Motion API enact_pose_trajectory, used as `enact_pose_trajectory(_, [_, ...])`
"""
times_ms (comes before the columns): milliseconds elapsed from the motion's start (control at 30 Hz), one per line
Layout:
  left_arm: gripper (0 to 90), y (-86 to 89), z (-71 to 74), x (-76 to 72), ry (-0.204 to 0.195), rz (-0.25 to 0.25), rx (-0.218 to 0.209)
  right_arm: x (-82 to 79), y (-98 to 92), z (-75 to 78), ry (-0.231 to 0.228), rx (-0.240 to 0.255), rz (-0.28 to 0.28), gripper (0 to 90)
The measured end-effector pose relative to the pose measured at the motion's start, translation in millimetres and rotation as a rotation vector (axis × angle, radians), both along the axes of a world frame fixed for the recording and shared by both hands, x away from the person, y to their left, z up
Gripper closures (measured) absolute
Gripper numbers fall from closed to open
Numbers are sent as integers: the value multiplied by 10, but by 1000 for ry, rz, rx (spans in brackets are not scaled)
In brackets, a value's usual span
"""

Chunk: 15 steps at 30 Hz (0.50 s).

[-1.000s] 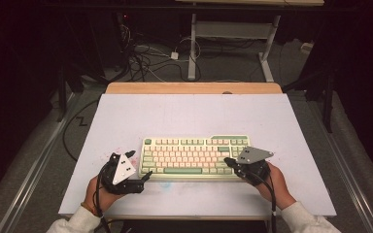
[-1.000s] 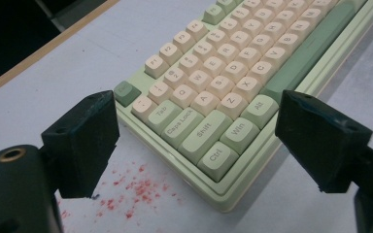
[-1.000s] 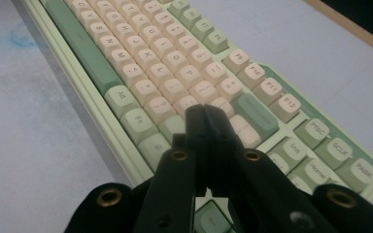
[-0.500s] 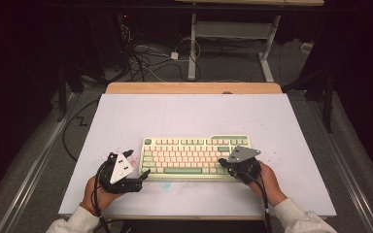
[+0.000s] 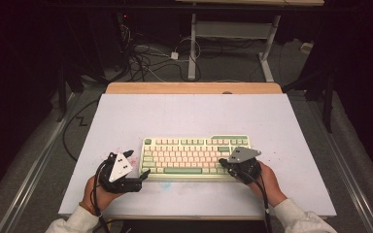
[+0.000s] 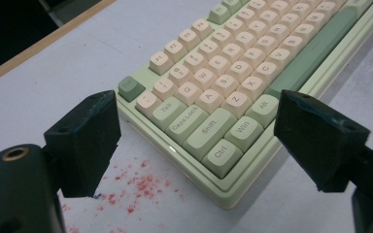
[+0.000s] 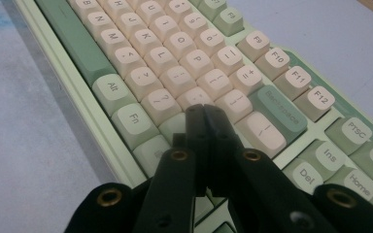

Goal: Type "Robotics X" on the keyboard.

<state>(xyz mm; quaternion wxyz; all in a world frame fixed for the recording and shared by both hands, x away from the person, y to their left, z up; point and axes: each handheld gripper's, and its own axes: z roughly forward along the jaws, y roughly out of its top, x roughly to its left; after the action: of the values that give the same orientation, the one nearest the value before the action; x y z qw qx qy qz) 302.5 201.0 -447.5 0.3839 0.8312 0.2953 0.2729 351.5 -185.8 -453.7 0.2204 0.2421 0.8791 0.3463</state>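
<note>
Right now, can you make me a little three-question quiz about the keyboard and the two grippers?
1. True or false: the left gripper is open.
2. Which end of the keyboard is the right gripper over? A) the end with Backspace B) the end with Tab C) neither
3. Fill in: the specks on the table by the keyboard's corner are ____.

Key: 1 true. 2 A. 3 red.
</note>
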Motion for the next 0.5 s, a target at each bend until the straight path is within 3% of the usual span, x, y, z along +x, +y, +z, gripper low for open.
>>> enact_pose_trajectory(200, [172,7,23,13,19,12,2,-4,2,-24,2,-3,-2,900])
enact_pose_trajectory(267, [193,4,37,34,43,17,8,-7,1,-26,3,-1,-3,900])
enact_pose_trajectory(333, [226,-3,48,82,75,28,41,-8,2,-26,4,-1,-4,900])
enact_pose_trajectory(367, [225,-1,50,103,104,35,42,-9,3,-26,3,-1,-5,900])
enact_pose_trajectory(467, [239,12,98,148,119,24,15,-11,4,-27,3,-1,-6,900])
enact_pose_trajectory(500, [300,16,125,155,121,13,2,-11,5,-27,1,-2,-6,900])
